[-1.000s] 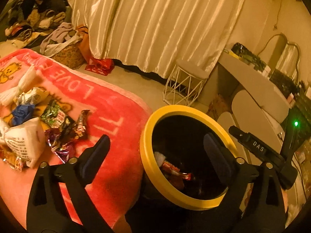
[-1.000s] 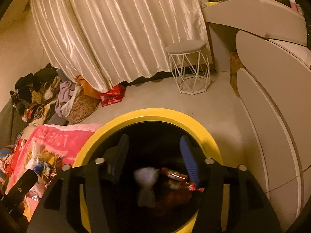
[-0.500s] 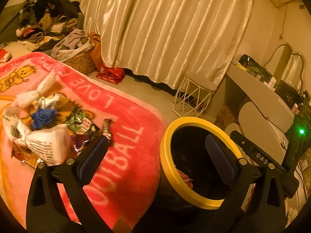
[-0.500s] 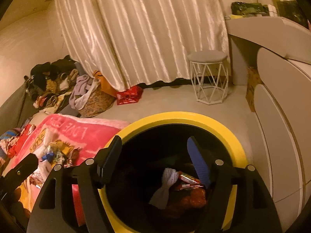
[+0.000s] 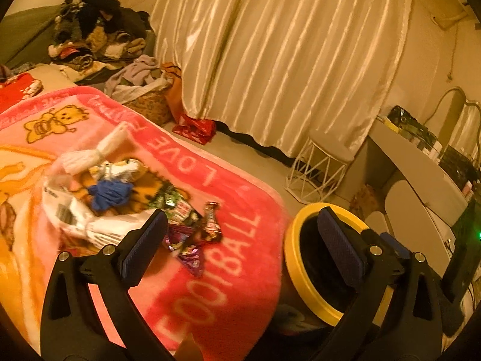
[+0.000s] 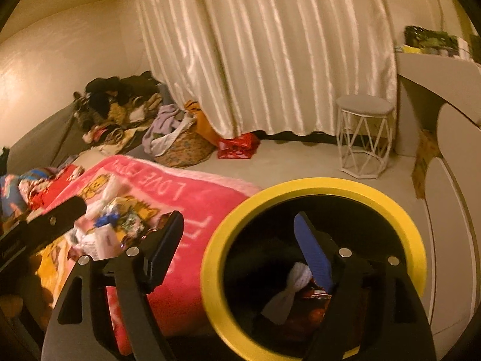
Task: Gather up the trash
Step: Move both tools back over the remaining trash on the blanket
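A pile of trash lies on the pink blanket [image 5: 228, 258]: snack wrappers [image 5: 195, 231], a blue crumpled piece [image 5: 109, 192], white twisted paper [image 5: 90, 156] and a white bag [image 5: 90, 225]. A black bin with a yellow rim [image 5: 293, 267] stands by the bed; in the right wrist view the bin rim [image 6: 315, 188] rings white paper [image 6: 288, 291] and red wrappers. My left gripper [image 5: 240, 246] is open and empty above the blanket edge, near the wrappers. My right gripper [image 6: 237, 246] is open and empty over the bin's left rim.
A white wire stool [image 6: 363, 138] stands on the floor before the cream curtain [image 6: 270, 45]. A laundry basket [image 6: 180, 144] and a red bag [image 6: 237, 147] sit by the curtain. Clothes are heaped at the back left. A white desk [image 5: 421, 174] is to the right.
Both grippers have swung left, from over the bin toward the blanket. The white paper that was between the right fingers now lies in the bin. The trash pile has come closer in the left view.
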The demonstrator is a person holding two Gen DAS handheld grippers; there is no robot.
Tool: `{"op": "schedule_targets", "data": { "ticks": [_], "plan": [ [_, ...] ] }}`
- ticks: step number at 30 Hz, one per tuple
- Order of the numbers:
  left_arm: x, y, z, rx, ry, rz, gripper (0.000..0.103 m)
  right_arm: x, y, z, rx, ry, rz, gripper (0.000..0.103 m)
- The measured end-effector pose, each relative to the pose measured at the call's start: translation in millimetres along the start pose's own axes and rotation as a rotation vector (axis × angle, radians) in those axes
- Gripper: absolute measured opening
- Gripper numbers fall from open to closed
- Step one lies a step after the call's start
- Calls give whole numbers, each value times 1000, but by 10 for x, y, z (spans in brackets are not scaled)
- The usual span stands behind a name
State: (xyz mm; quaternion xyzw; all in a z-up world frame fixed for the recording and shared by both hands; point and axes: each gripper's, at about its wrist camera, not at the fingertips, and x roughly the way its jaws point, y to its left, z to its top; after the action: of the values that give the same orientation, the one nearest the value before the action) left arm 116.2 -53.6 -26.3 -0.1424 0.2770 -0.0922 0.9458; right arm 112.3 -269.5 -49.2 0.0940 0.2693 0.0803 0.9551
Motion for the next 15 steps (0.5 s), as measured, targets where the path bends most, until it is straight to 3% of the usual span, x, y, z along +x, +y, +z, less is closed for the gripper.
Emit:
{"op": "schedule_targets", "data": {
  "ticks": [15],
  "plan": [
    [-242, 707, 178, -86, -68, 98, 92, 156, 756, -140, -178, 67, 115, 74]
  ]
}}
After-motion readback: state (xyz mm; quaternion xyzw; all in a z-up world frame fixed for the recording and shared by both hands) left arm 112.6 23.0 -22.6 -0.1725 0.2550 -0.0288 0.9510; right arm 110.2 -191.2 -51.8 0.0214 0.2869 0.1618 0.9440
